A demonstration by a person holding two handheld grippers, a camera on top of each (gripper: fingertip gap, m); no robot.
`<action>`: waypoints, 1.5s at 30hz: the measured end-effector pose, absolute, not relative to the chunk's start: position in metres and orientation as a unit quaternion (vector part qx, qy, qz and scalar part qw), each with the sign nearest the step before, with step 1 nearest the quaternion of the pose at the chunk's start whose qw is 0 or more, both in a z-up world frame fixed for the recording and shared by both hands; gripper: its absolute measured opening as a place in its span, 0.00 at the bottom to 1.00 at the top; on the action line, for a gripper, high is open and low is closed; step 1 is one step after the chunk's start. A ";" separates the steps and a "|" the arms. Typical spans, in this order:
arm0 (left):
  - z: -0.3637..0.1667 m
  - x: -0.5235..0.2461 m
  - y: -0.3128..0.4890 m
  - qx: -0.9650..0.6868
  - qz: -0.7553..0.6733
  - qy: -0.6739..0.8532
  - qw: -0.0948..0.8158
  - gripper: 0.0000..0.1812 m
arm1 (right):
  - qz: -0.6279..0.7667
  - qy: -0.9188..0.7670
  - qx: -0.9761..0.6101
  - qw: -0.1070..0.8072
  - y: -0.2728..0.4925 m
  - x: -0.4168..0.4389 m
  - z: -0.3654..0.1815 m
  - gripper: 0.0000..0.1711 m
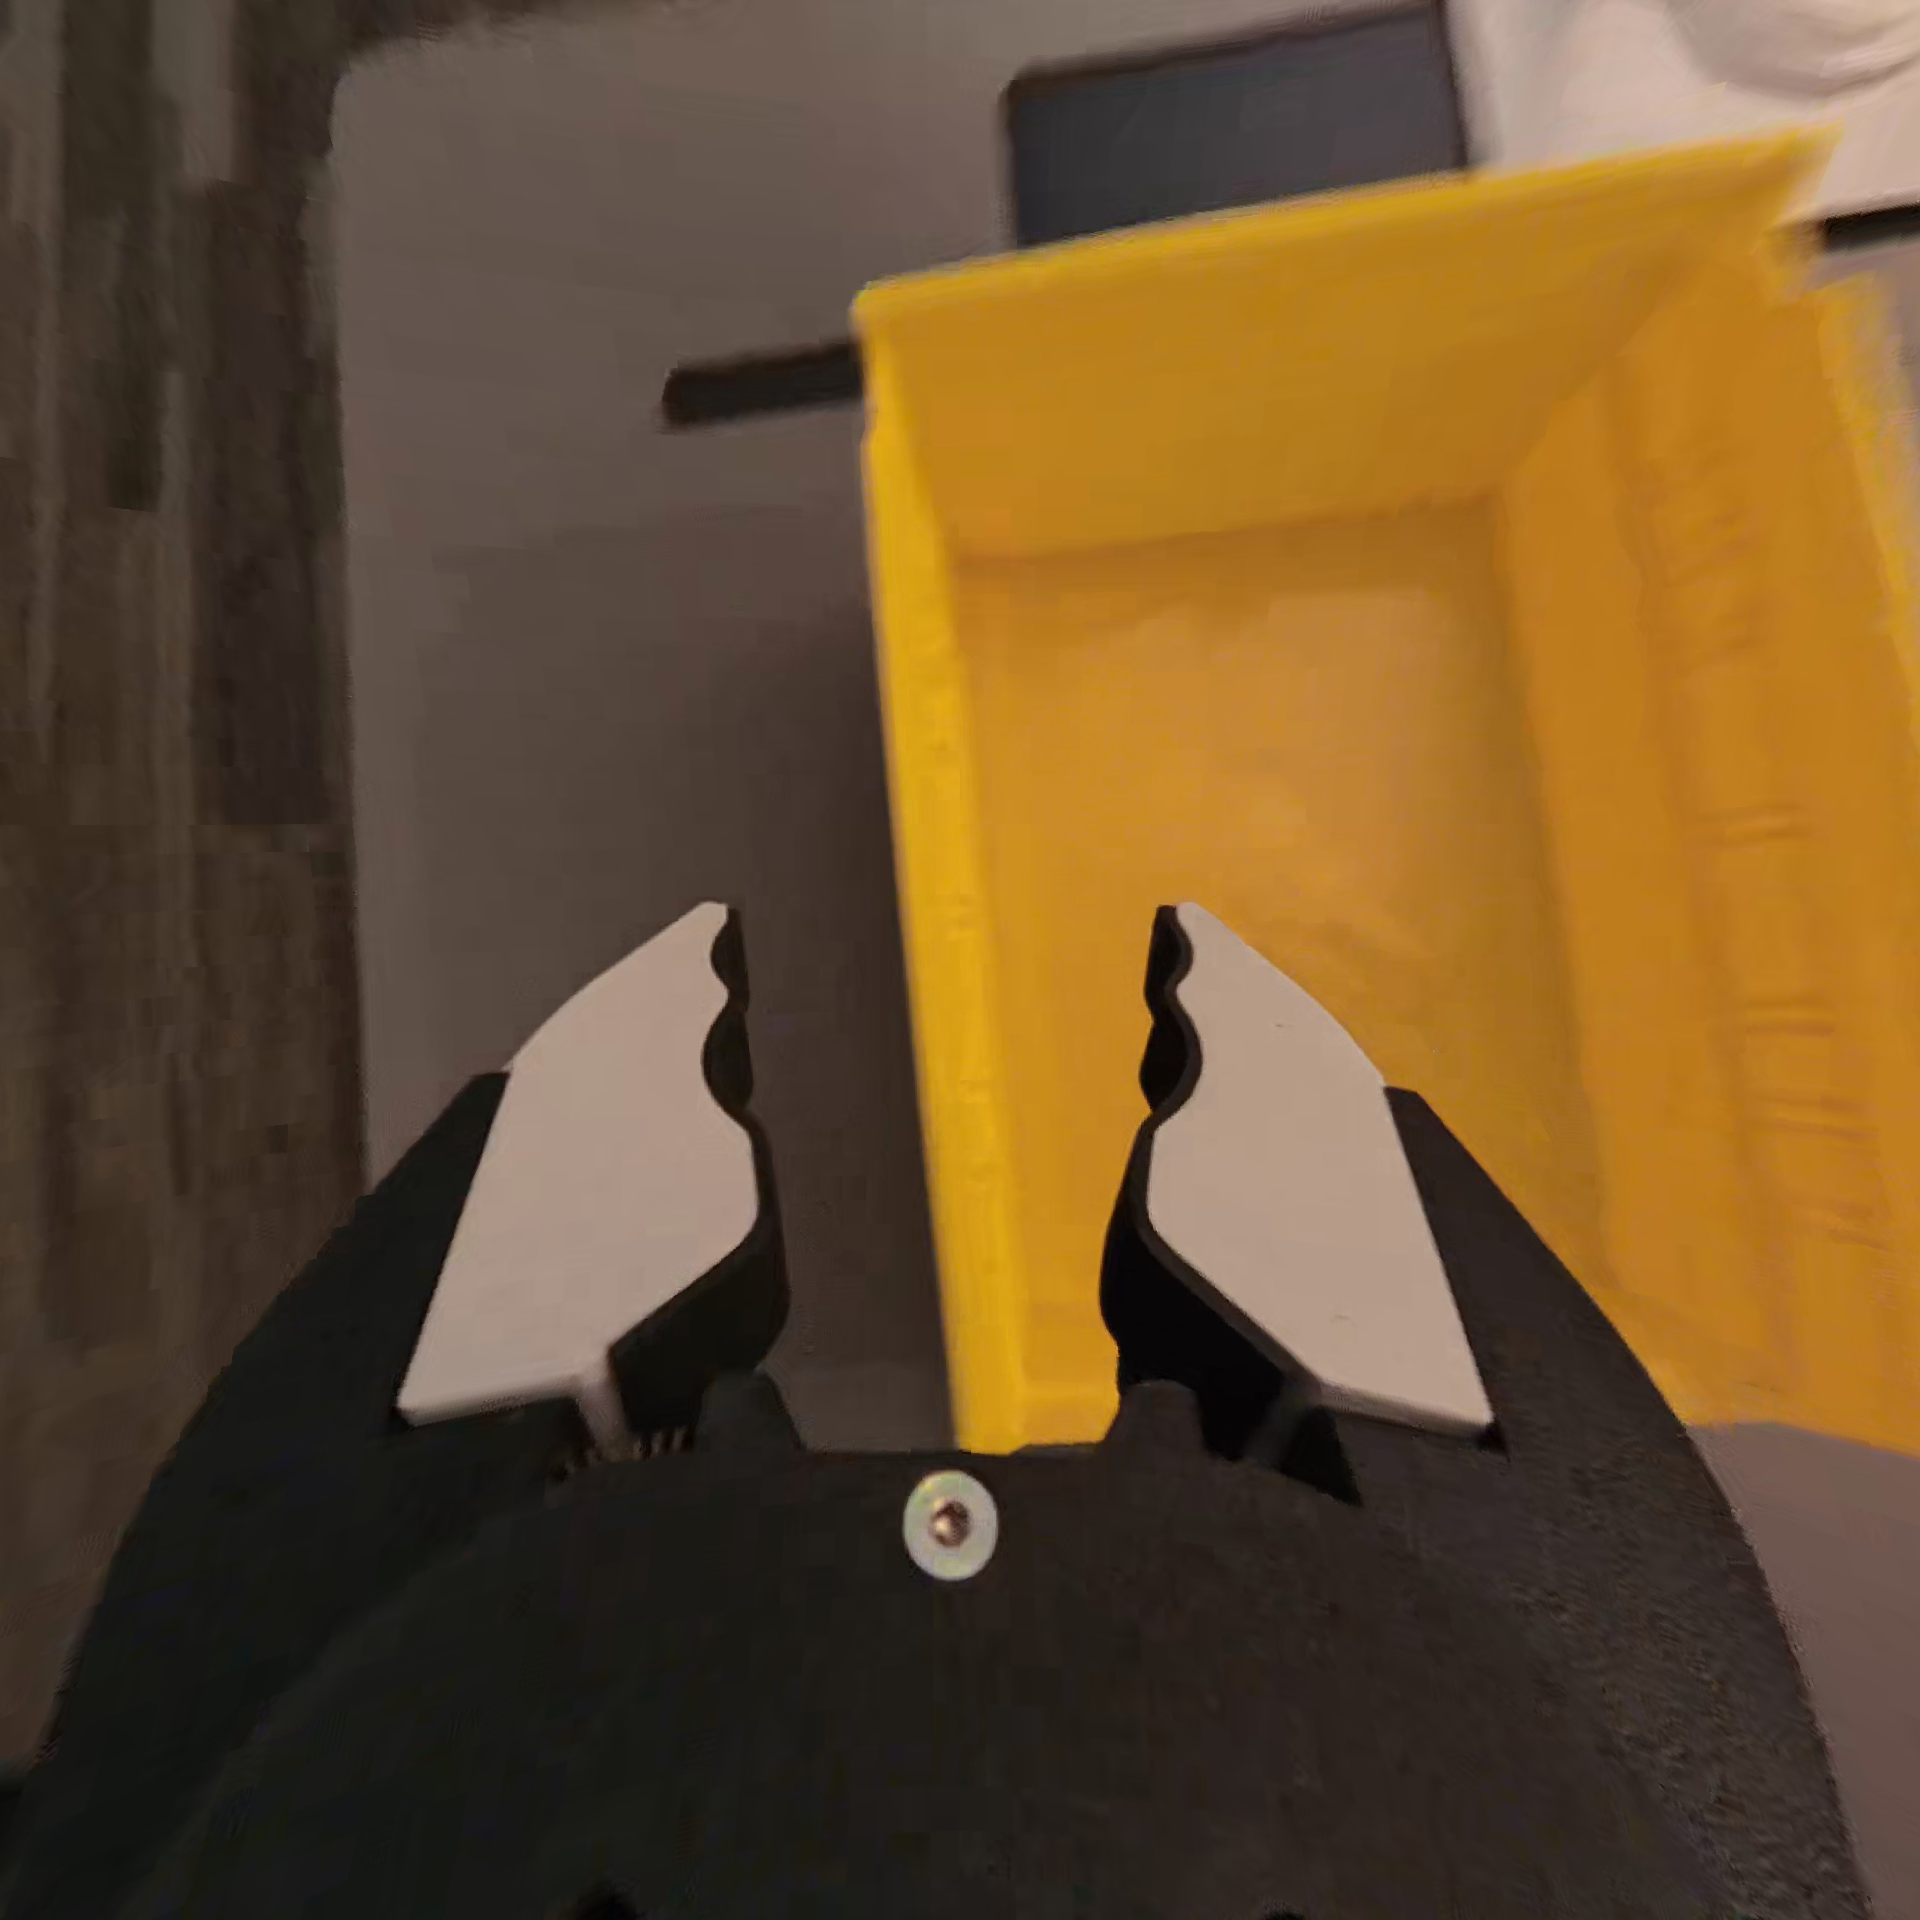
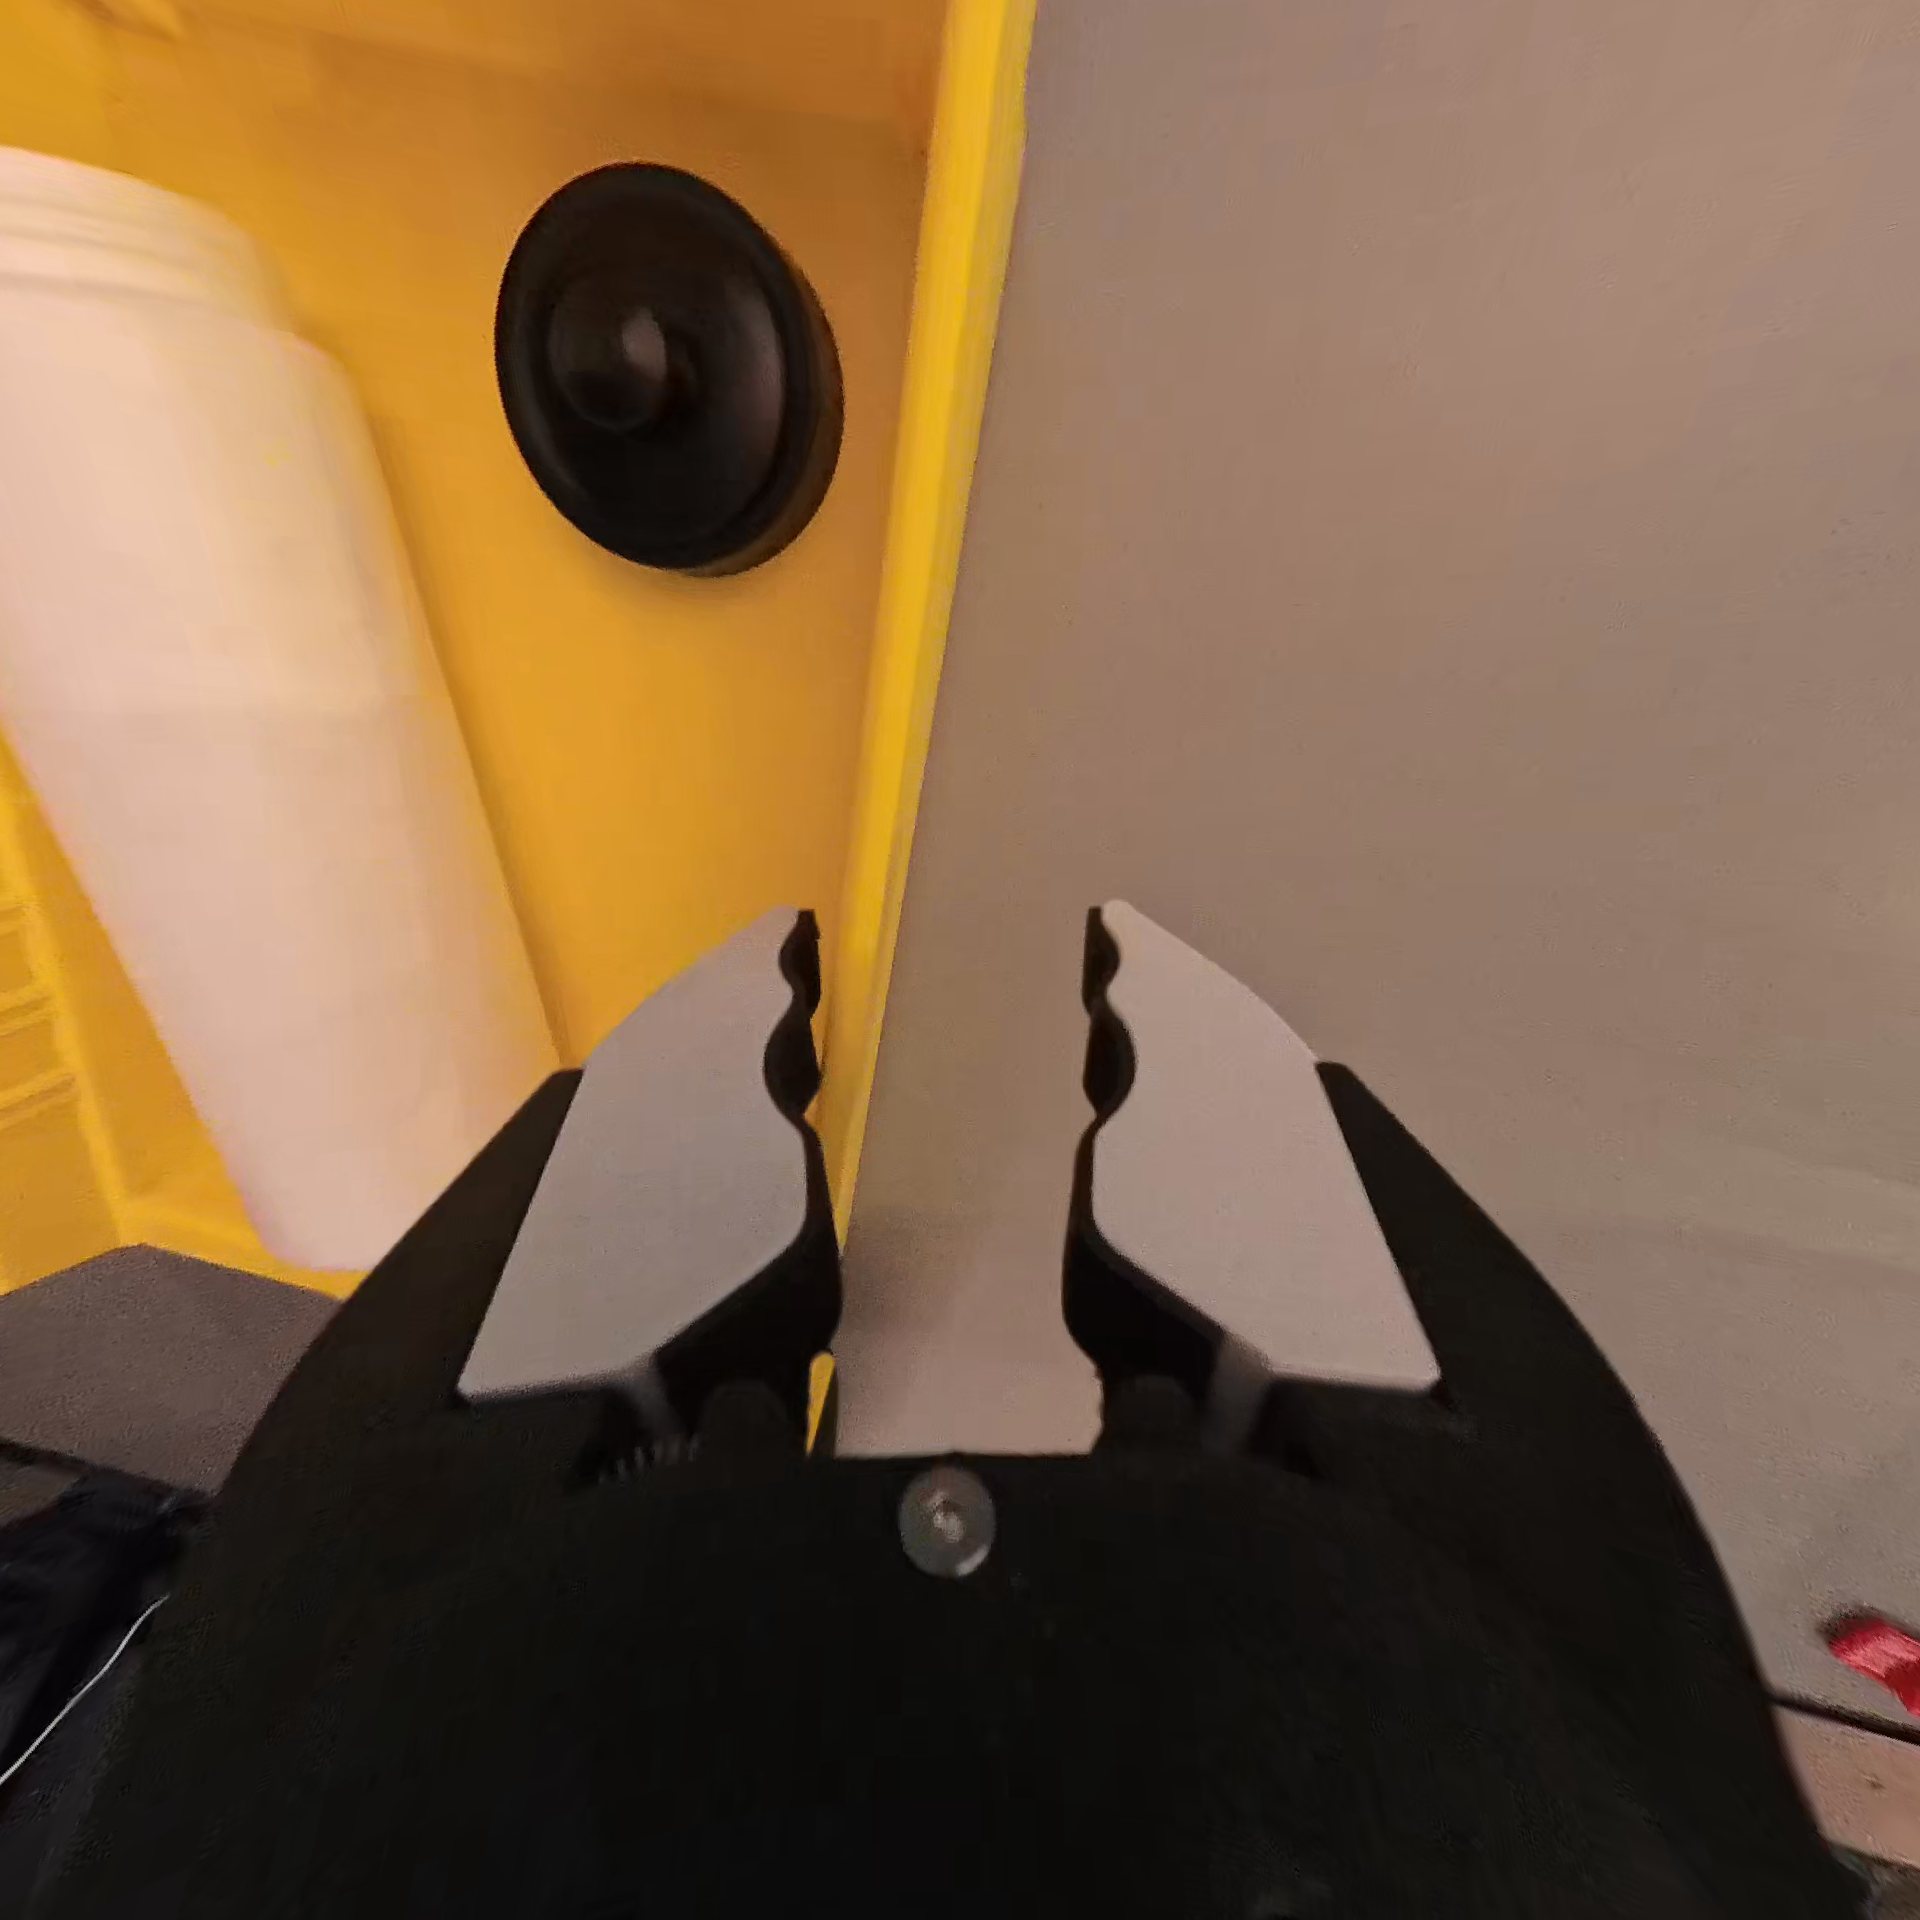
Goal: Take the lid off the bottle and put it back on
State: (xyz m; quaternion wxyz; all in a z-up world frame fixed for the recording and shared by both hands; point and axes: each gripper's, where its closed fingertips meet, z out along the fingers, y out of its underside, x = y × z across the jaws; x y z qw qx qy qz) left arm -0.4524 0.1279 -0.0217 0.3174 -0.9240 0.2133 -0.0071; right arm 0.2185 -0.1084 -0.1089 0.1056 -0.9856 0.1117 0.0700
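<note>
Both hand-held grippers, right (image 2: 951,940) and left (image 1: 945,940), hang part-open and empty, so grab the black lid (image 2: 665,364) by the yellow tray (image 2: 935,623)'s right wall squarely, beside the white bottle (image 2: 208,675).

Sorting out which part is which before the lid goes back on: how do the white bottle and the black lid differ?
The bottle is white, the lid black. The bottle is a tall cylinder with its threaded neck bare; the lid is a flat round disc with a knob in its middle. The bottle is much the larger of the two. Both sit apart inside the yellow bin, and neither tool holds either.
</note>
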 end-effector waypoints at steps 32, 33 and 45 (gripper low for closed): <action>-0.124 -0.419 0.087 -0.955 -0.013 0.295 0.040 0.11 | 0.089 0.050 -0.994 0.034 -0.086 0.121 -0.113 0.04; -0.125 -0.415 0.086 -0.953 -0.001 0.300 0.040 0.12 | 0.090 0.045 -0.994 0.034 -0.085 0.118 -0.113 0.04; -0.123 -0.364 0.042 -0.936 -0.021 0.352 -0.001 0.16 | 0.100 0.033 -0.994 0.041 -0.079 0.110 -0.111 0.05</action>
